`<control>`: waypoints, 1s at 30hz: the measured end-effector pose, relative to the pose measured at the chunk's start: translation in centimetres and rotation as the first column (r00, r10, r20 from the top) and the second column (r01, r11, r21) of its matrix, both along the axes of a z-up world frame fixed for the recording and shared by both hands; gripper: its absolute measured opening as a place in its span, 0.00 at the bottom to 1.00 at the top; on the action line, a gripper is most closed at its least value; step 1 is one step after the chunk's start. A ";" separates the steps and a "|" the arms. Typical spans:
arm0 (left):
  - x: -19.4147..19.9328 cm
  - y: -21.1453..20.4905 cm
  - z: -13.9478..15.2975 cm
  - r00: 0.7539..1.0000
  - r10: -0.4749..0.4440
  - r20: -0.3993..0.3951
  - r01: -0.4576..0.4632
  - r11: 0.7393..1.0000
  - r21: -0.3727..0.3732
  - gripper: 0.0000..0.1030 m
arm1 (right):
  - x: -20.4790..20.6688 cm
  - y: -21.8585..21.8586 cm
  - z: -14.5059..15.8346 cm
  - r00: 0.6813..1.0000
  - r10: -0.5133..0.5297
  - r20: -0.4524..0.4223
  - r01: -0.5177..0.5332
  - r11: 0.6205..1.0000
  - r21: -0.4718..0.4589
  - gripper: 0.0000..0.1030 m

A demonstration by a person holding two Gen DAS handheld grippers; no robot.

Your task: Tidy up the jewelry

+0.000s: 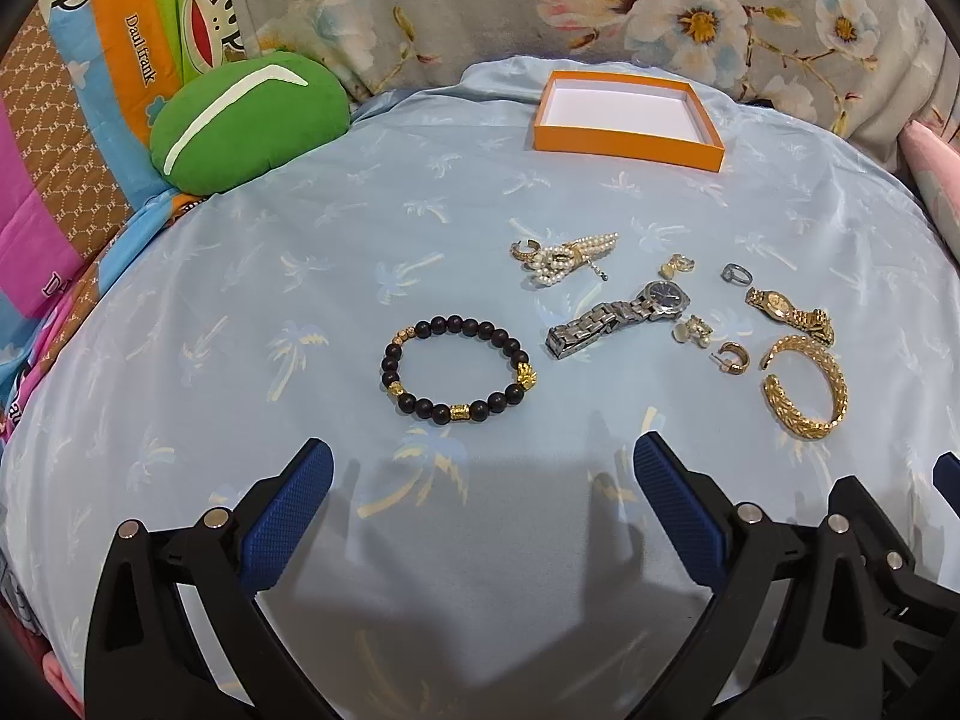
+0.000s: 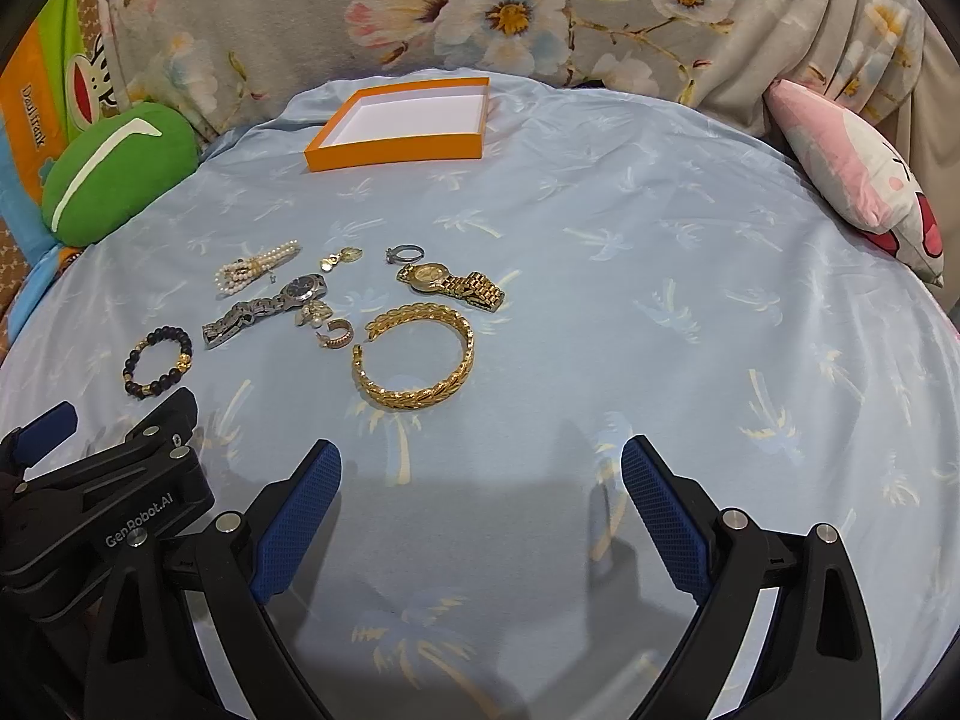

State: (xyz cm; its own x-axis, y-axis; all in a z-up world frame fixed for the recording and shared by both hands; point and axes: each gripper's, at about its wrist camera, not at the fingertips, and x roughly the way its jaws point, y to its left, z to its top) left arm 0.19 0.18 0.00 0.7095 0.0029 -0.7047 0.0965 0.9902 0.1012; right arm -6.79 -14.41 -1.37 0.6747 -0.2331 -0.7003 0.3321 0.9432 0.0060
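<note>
Jewelry lies on a light blue cloth. A black-and-gold bead bracelet lies just ahead of my left gripper, which is open and empty. A gold cuff bangle lies ahead of my right gripper, also open and empty. A silver watch, a gold watch, a pearl piece, a ring and several earrings lie between. An open, empty orange box sits at the far edge.
A green cushion lies far left. A pink-and-white pillow lies far right. Floral fabric rises behind the box. The left gripper's body shows at the lower left of the right wrist view.
</note>
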 end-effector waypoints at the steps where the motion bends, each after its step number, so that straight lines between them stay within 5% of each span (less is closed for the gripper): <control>1: 0.0 0.0 -0.1 1.000 -0.001 -0.002 0.001 1.000 0.000 0.95 | 0.2 -0.2 -0.1 1.000 0.001 0.001 -0.001 1.000 0.001 0.90; 30: 0.0 -0.2 -0.4 1.000 -0.006 -0.005 0.006 1.000 -0.004 0.95 | 0.2 -0.2 0.0 1.000 0.002 0.004 -0.002 1.000 0.007 0.90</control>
State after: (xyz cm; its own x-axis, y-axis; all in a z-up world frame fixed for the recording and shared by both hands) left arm 0.22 0.01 -0.43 0.7058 -0.0041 -0.7084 0.1032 0.9899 0.0971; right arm -6.58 -14.65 -1.40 0.6782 -0.2269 -0.6989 0.3300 0.9439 0.0138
